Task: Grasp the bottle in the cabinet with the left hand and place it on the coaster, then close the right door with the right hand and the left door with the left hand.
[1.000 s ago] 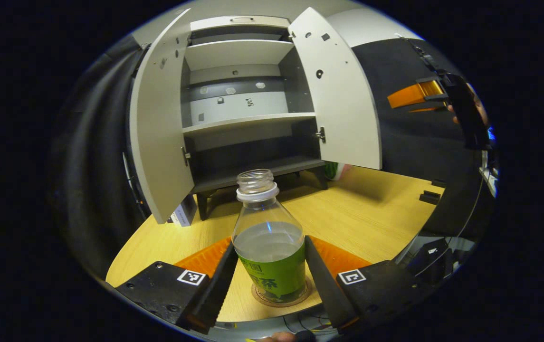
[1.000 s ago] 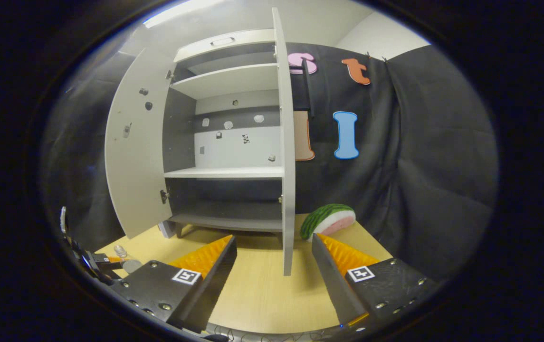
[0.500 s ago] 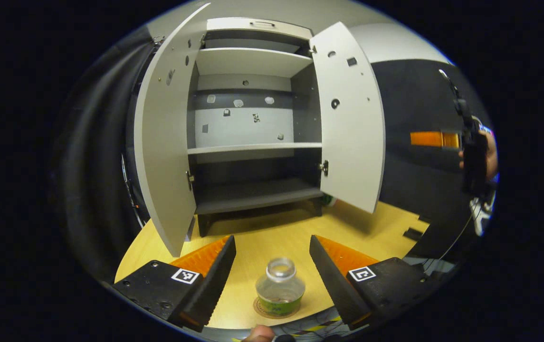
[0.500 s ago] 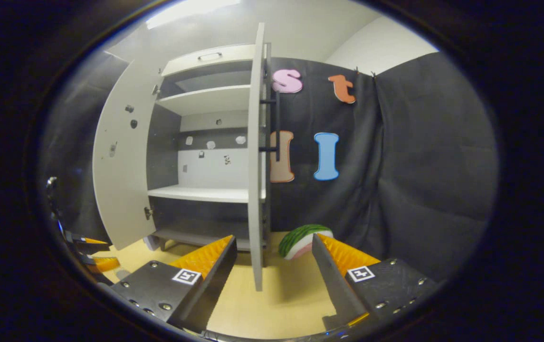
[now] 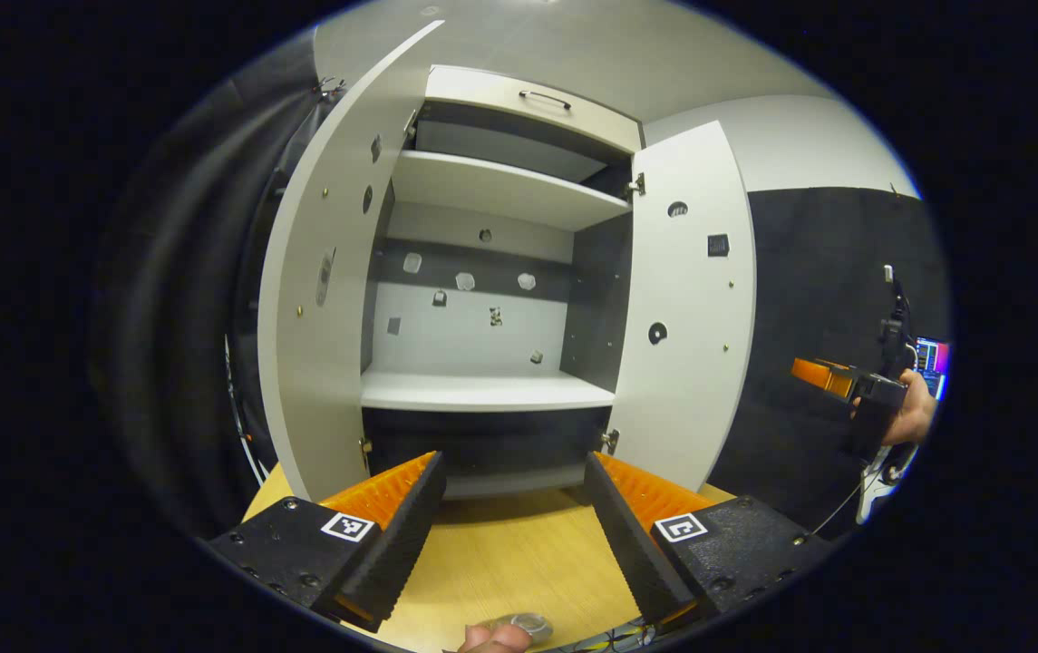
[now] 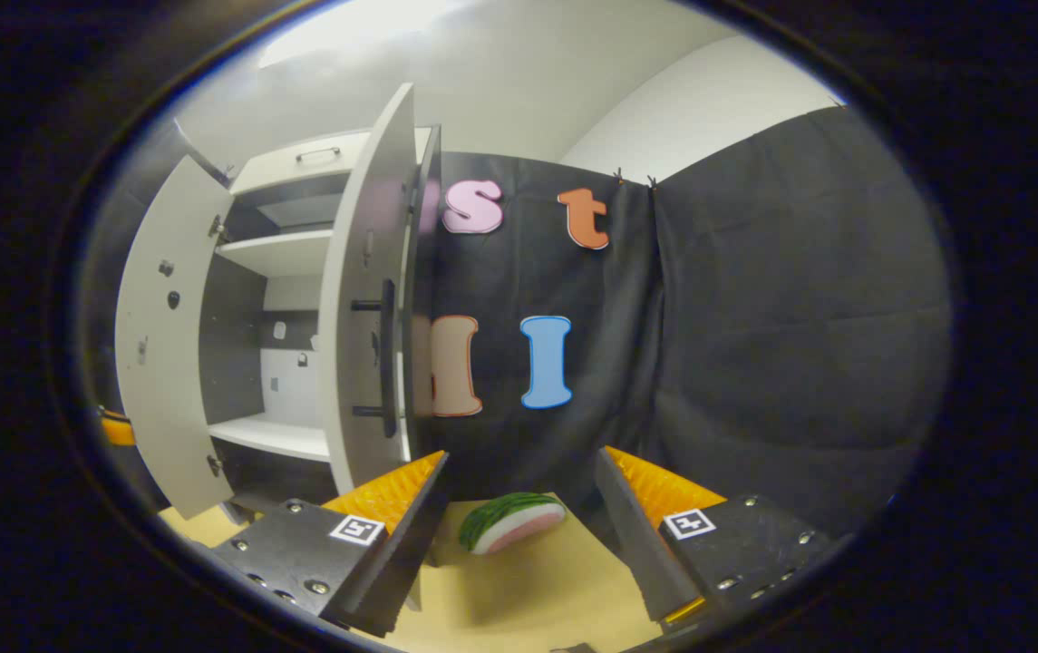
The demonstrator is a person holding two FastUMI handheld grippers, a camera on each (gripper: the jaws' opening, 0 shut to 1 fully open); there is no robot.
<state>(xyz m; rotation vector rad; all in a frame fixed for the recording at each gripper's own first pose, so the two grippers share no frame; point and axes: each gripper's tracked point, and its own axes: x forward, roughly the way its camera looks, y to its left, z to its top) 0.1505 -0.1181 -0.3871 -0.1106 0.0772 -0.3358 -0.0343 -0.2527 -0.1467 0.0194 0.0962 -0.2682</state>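
Bottle [image 5: 529, 624] stands on the table [image 5: 519, 562] at the bottom edge of the left gripper view, below the left gripper [image 5: 511, 521], whose jaws are spread apart and hold nothing. Both cabinet doors, left door [image 5: 319, 299] and right door [image 5: 686, 308], are open. The right gripper [image 6: 523, 531] has its jaws released too, near a watermelon slice [image 6: 511, 522], beside the right door.
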